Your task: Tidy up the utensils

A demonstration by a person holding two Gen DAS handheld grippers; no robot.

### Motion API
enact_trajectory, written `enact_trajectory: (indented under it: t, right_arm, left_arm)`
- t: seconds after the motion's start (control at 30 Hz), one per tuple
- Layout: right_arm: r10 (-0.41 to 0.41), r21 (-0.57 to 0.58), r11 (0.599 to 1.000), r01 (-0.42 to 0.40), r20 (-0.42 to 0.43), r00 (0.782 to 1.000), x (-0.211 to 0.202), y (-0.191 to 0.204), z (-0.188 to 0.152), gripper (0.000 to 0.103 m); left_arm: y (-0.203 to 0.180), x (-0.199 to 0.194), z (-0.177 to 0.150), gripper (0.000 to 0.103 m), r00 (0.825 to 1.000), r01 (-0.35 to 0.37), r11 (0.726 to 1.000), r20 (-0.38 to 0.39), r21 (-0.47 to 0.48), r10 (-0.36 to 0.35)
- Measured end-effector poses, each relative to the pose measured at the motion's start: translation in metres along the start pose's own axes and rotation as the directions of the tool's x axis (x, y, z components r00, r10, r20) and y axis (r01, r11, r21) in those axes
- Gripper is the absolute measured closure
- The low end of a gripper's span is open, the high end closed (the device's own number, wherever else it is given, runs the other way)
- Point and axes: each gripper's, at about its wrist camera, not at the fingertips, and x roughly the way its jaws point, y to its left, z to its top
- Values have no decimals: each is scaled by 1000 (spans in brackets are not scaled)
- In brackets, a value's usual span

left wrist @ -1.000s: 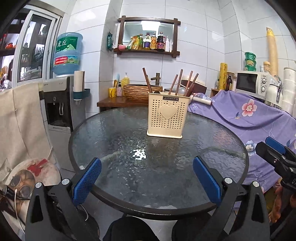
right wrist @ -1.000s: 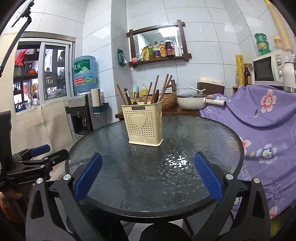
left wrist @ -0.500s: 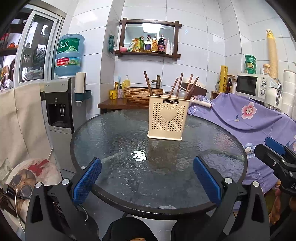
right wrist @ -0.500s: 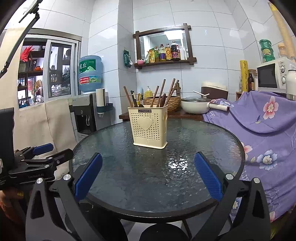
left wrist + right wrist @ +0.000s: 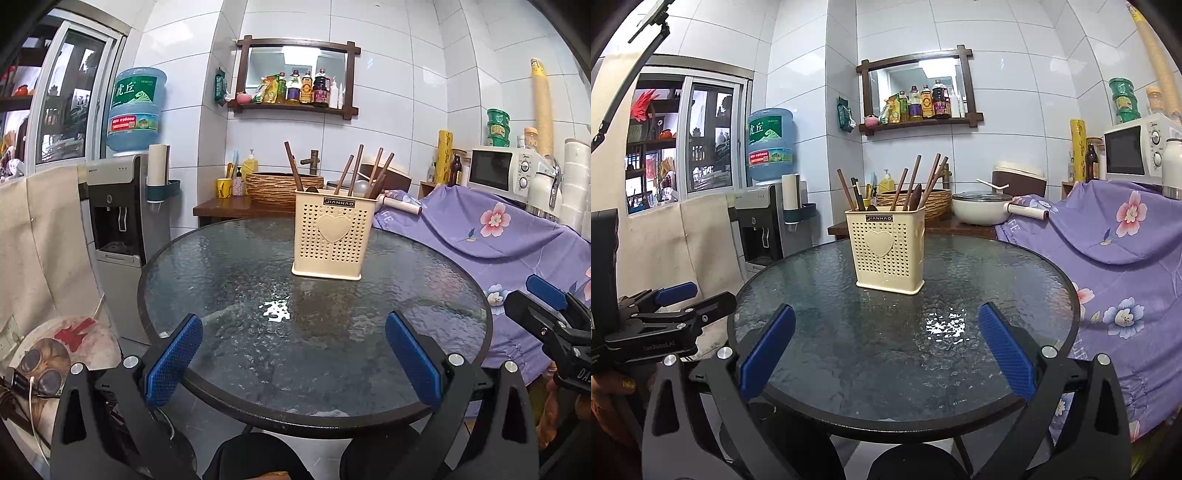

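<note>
A cream perforated utensil holder [image 5: 328, 238] with a heart on its front stands upright near the far middle of the round glass table [image 5: 221, 280]. It holds several brown chopsticks [image 5: 293, 166] and spoons, all upright. It also shows in the right wrist view [image 5: 888, 251]. My left gripper [image 5: 293, 356] is open and empty, held back at the table's near edge. My right gripper [image 5: 886, 349] is open and empty, also at the near edge. Each gripper shows in the other's view, the right one [image 5: 546, 317] at the right side and the left one [image 5: 679, 306] at the left side.
A water dispenser [image 5: 118, 221] stands left of the table. A purple floral cloth [image 5: 498, 236] covers furniture to the right, with a microwave [image 5: 498, 170] behind. A wooden side table [image 5: 960, 229] with a basket and a white pot stands behind the round table.
Both grippers have risen and tilted slightly, so the table and holder sit a little lower in both views. Both jaws stay open and empty. The holder has not moved.
</note>
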Motion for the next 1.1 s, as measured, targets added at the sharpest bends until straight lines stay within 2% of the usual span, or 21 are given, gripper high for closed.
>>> enact_trajectory:
  t: [1.1]
  right_arm:
    - [2,14,1000,-2,-12,1000,5,-4,-2,6]
  left_arm:
    - [-3,5,-4,6,1000,-3,1000,-22,20,3]
